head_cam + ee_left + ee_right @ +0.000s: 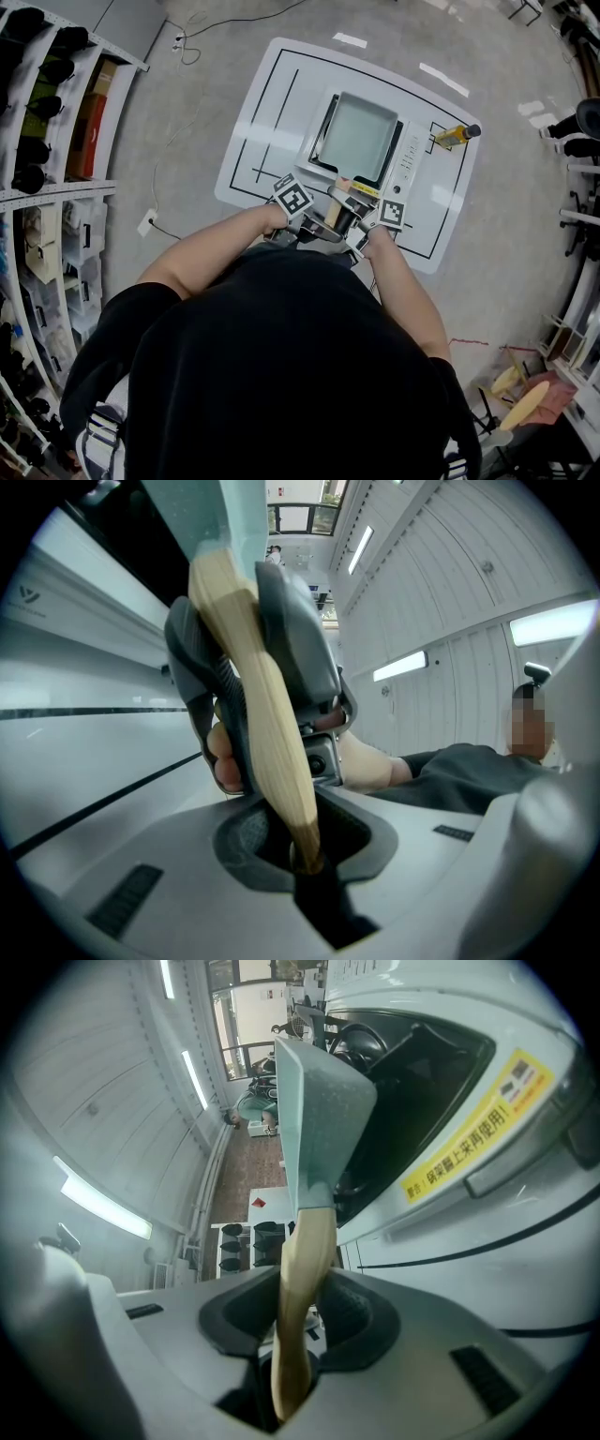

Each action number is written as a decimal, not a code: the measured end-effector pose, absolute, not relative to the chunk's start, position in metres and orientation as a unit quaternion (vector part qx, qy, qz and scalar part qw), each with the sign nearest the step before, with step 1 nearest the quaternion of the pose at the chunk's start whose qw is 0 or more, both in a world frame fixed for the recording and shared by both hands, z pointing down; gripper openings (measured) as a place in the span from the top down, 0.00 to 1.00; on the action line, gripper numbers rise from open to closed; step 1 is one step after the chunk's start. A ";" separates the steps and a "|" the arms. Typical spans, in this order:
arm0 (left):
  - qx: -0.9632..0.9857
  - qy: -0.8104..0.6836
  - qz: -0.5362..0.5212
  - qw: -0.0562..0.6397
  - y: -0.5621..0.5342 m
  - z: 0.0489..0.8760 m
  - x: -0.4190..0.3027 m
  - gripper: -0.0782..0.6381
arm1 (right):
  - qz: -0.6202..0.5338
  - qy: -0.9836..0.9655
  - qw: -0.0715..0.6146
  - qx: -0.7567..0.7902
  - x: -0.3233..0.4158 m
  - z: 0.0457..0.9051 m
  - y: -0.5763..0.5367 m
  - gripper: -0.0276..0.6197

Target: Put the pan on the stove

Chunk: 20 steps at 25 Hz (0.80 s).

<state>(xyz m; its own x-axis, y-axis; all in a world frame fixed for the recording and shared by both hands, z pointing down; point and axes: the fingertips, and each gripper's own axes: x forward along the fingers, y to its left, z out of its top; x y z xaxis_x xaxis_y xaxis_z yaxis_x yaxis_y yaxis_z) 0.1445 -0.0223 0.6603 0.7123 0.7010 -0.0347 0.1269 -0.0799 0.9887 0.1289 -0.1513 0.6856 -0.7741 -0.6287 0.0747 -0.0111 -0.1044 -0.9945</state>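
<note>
Head view: I am holding the square pan (356, 131) over the portable stove (410, 155) by its wooden handle (335, 208).
My left claw (305, 855) is pinching the handle's thin tip, nearly fully closed, while my right claw (291, 1372) is clamping the thicker stretch nearer the pan; I judge the double grip is keeping it level. The pan is looking shallow, pale grey-green and empty, lying within the stove's frame on the white desk (262, 122); whether it is resting there, I cannot tell.

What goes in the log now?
left fingers: shut on wooden handle | right fingers: shut on handle | pale green square pan: over white stove
</note>
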 end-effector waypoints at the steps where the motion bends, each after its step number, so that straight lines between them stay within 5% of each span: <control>1: 0.696 0.297 0.236 0.609 -0.023 0.660 0.144 0.82 | -0.698 0.631 0.224 -0.254 0.129 0.685 -0.152 0.78; 20: 0.697 0.297 0.244 0.605 -0.026 0.662 0.144 0.81 | -0.696 0.624 0.233 -0.269 0.132 0.687 -0.155 0.78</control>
